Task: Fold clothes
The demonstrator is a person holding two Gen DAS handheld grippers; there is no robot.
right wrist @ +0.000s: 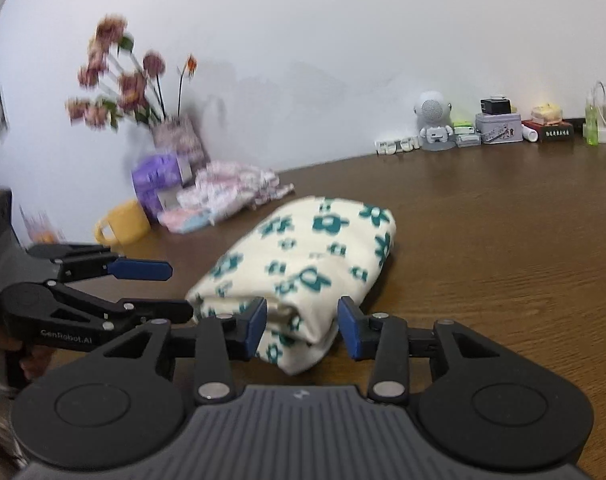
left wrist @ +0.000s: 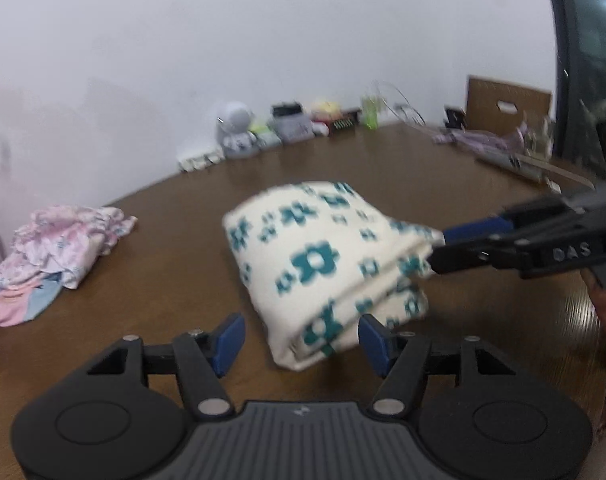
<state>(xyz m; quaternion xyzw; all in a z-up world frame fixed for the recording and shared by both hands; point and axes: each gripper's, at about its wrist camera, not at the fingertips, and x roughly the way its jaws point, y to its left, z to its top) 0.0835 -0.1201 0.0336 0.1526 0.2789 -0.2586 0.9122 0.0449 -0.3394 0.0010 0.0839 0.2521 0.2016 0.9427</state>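
A folded cream cloth with teal flowers (left wrist: 323,260) (right wrist: 311,256) lies on the brown wooden table (left wrist: 151,312). My left gripper (left wrist: 303,342) is open, and the cloth's near corner sits between its blue pads with a gap on the left side. In the right wrist view the left gripper (right wrist: 181,291) comes in from the left, its lower finger at the cloth's edge. My right gripper (right wrist: 303,328) straddles another corner of the bundle, pads close beside the fabric and not squeezing it. In the left wrist view the right gripper (left wrist: 437,248) reaches in from the right at the cloth's right end.
A crumpled pile of pink floral clothes (left wrist: 59,248) (right wrist: 227,192) lies at the table's left. Beside it stand a yellow mug (right wrist: 123,224) and a purple vase of flowers (right wrist: 163,172). Small items (left wrist: 287,124) line the wall, and a cardboard box (left wrist: 507,108) sits at the back right.
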